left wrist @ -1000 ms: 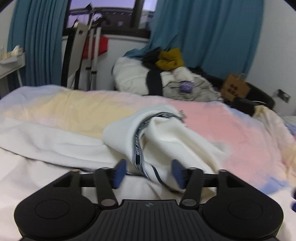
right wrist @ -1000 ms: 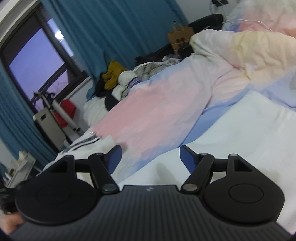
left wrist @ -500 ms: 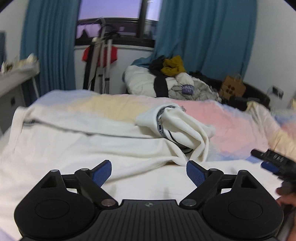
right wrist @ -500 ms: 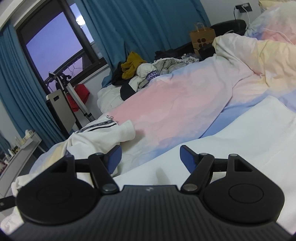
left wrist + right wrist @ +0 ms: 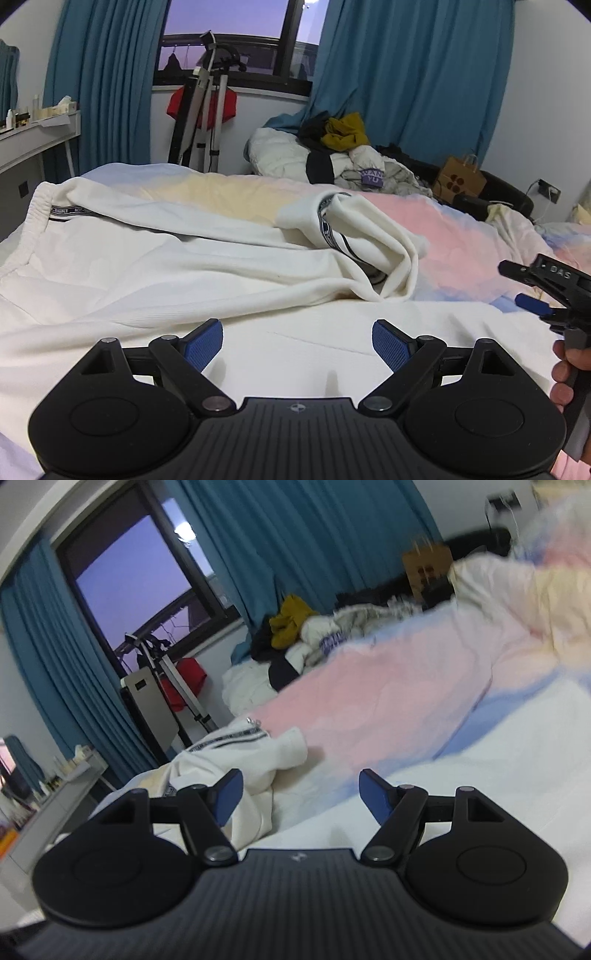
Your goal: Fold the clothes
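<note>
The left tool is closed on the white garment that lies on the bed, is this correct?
Not correct. In the left wrist view the left tool is open, with nothing between its blue pads; its jaws have just been opening. The white garment does lie on the bed.

The cream garment (image 5: 155,266) runs off the left edge of the left wrist view, so its full shape cannot be told. Small print on its waistband (image 5: 66,212) is too tiny to read. The right wrist view is motion-blurred toward the far right, smearing the paper bag (image 5: 428,566) and bedding (image 5: 535,587). The right hand-held gripper (image 5: 532,291) is cut by the right edge.
</note>
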A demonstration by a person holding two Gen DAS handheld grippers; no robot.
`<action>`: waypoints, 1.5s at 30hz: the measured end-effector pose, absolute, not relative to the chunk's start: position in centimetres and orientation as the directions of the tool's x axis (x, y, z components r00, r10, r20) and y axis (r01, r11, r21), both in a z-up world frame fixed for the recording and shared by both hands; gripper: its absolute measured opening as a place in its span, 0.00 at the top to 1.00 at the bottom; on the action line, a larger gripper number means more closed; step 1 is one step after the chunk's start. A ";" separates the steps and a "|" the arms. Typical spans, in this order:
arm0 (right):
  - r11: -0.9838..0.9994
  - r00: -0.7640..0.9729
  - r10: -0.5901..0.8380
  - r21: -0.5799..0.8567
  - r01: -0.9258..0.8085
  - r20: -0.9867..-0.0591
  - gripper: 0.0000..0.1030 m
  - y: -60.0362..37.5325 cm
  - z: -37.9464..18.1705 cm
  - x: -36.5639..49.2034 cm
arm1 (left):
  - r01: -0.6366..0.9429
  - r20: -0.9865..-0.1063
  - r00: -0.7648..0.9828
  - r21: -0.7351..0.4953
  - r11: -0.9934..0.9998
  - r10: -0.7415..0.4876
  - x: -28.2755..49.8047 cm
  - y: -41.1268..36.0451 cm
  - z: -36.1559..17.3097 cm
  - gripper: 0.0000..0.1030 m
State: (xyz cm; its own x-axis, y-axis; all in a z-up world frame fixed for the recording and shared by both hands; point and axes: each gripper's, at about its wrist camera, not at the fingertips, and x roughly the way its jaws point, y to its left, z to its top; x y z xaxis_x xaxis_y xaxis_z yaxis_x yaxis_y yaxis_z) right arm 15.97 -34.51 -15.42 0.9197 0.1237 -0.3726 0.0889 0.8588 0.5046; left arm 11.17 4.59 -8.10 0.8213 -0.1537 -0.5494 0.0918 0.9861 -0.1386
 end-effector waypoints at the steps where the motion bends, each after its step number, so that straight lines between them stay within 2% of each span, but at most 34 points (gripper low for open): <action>1: 0.861 0.911 0.117 0.498 0.104 -0.394 0.30 -34.4 -15.7 16.2 | 0.098 -0.548 0.823 -0.131 0.987 -0.154 11.1 4.5 -8.2 0.13; 7: 0.887 0.893 0.096 0.446 0.124 -0.440 0.30 -33.2 -16.8 17.3 | 0.119 -0.543 0.823 -0.125 0.985 -0.168 11.1 4.5 -8.5 0.13; 12: 0.875 0.915 0.106 0.474 0.101 -0.390 0.30 -33.4 -16.4 17.7 | 0.099 -0.556 0.815 -0.140 0.985 -0.161 11.1 5.1 -8.7 0.13; 14: 0.837 0.924 0.132 0.539 0.089 -0.359 0.30 -34.3 -16.6 18.2 | 0.084 -0.561 0.814 -0.146 0.986 -0.152 11.0 5.3 -8.8 0.13; 18: 0.630 0.921 0.260 0.774 0.066 -0.291 0.30 -37.8 -18.9 20.7 | 0.050 -0.567 0.814 -0.143 0.988 -0.123 10.9 5.7 -9.0 0.13; 20: 0.406 0.908 0.359 0.912 0.058 -0.217 0.29 -39.9 -21.3 22.3 | 0.039 -0.570 0.814 -0.144 0.989 -0.115 10.8 5.8 -9.2 0.13; 22: 0.218 0.906 0.395 0.973 0.070 -0.154 0.30 -41.4 -23.5 23.5 | 0.038 -0.566 0.816 -0.153 0.987 -0.120 10.7 5.8 -9.5 0.13; 24: 0.141 0.913 0.377 0.984 0.112 -0.158 0.30 -42.0 -25.0 24.4 | 0.035 -0.566 0.816 -0.161 0.986 -0.121 10.8 5.6 -9.8 0.13; 28: 0.150 0.887 0.431 0.983 0.110 -0.165 0.30 -40.4 -25.8 27.9 | 0.035 -0.572 0.811 -0.168 0.985 -0.126 11.3 5.1 -10.8 0.13; 31: 0.247 0.861 0.466 0.964 0.095 -0.205 0.30 -38.1 -25.5 30.7 | 0.039 -0.583 0.802 -0.161 0.986 -0.127 11.7 4.7 -11.7 0.13; 37: 0.266 0.835 0.517 0.963 0.050 -0.186 0.30 -34.9 -25.6 35.6 | 0.040 -0.598 0.793 -0.146 0.989 -0.120 12.3 4.4 -13.4 0.13; 39: 0.347 0.833 0.508 0.937 0.035 -0.220 0.30 -34.4 -25.0 36.5 | 0.035 -0.593 0.797 -0.144 0.989 -0.114 12.5 4.3 -13.6 0.13; 42: 0.403 0.837 0.487 0.914 0.037 -0.249 0.41 -34.2 -25.2 37.2 | 0.031 -0.586 0.803 -0.142 0.989 -0.110 12.9 4.0 -13.9 0.13; 44: 0.406 0.838 0.483 0.913 0.045 -0.255 0.53 -34.1 -25.8 37.3 | 0.033 -0.587 0.801 -0.145 0.989 -0.113 13.3 3.7 -14.2 0.13; 45: 0.410 0.838 0.480 0.911 0.049 -0.261 0.64 -34.0 -25.9 37.4 | 0.040 -0.587 0.801 -0.150 0.988 -0.121 13.4 3.5 -14.4 0.13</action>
State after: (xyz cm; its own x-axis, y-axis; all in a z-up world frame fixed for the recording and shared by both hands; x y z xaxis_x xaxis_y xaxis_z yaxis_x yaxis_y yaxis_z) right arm 37.36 -34.02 -25.94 0.8377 0.4797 -0.2611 0.0491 0.4100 0.9108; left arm 13.42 3.55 -14.37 0.8007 -0.1215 -0.5866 0.0398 0.9878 -0.1502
